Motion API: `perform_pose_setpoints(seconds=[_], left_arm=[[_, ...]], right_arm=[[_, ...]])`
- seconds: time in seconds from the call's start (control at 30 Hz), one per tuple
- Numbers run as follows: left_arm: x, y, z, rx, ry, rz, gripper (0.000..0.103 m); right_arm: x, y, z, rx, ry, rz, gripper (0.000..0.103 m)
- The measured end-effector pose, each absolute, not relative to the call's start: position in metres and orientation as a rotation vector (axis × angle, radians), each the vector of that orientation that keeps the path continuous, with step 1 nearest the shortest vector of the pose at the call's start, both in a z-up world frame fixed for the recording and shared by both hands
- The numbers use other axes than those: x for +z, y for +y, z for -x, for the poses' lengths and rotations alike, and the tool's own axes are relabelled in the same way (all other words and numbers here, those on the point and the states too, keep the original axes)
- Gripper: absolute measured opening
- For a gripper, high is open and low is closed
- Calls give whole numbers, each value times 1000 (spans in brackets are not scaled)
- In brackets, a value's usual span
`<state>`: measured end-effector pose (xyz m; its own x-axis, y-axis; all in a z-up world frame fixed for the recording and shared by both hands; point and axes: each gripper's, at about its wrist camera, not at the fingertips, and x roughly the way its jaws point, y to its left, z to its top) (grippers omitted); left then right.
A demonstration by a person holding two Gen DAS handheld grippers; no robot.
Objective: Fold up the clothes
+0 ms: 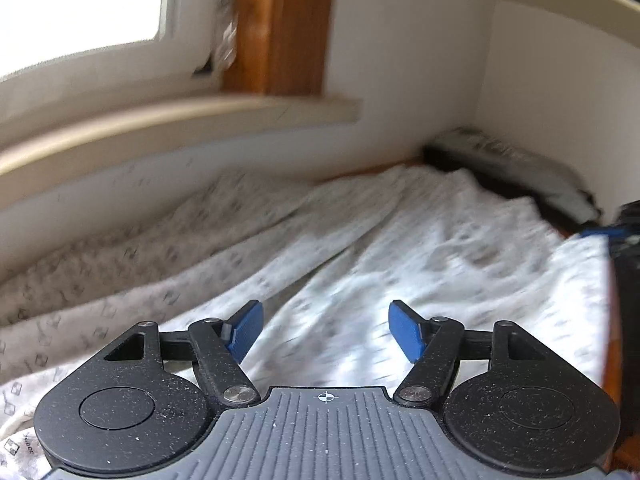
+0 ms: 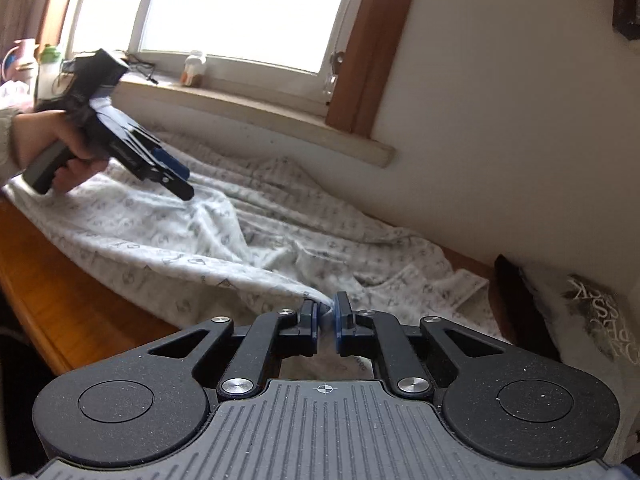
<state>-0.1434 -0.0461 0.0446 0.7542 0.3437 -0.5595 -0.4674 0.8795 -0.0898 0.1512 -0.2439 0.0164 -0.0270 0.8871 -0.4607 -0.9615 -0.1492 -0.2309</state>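
A white garment with a grey print (image 2: 192,236) lies rumpled across a wooden table (image 2: 60,300) under the window. My right gripper (image 2: 326,310) is shut on a fold of its near edge, and the cloth shows pinched between the blue pads. In the left wrist view the garment (image 1: 400,248) spreads out ahead. My left gripper (image 1: 325,310) hovers over it, open, with nothing between its blue pads (image 1: 246,330). From the right wrist view, the left gripper (image 2: 182,180) is at the far left end of the cloth, held by a hand (image 2: 68,148).
A windowsill (image 2: 260,112) runs behind the table, with a small jar (image 2: 195,68) and bottles (image 2: 50,64) on it. A dark object and a printed white fabric (image 2: 592,312) lie at the right end by the wall. The table's front edge (image 1: 612,340) shows bare wood.
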Motion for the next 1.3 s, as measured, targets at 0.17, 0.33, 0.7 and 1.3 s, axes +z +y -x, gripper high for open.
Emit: perform_pose_setpoints(seconds=[0.17,0.33,0.7,1.3], left_arm=[[65,-100,130,311,534,167,71],[60,-145,99,208,581,86,73],[53,-164,75,245,571,-58,3],[82,-170,90,221,493,-41,3]], right_arm=[[11,-236,-147,1593,177,595,9],[10,-230,-146,1553,205,568,9],[12,-249,-145,1553,254,442,22],[-19,-192,-95,1655,477,338,23]])
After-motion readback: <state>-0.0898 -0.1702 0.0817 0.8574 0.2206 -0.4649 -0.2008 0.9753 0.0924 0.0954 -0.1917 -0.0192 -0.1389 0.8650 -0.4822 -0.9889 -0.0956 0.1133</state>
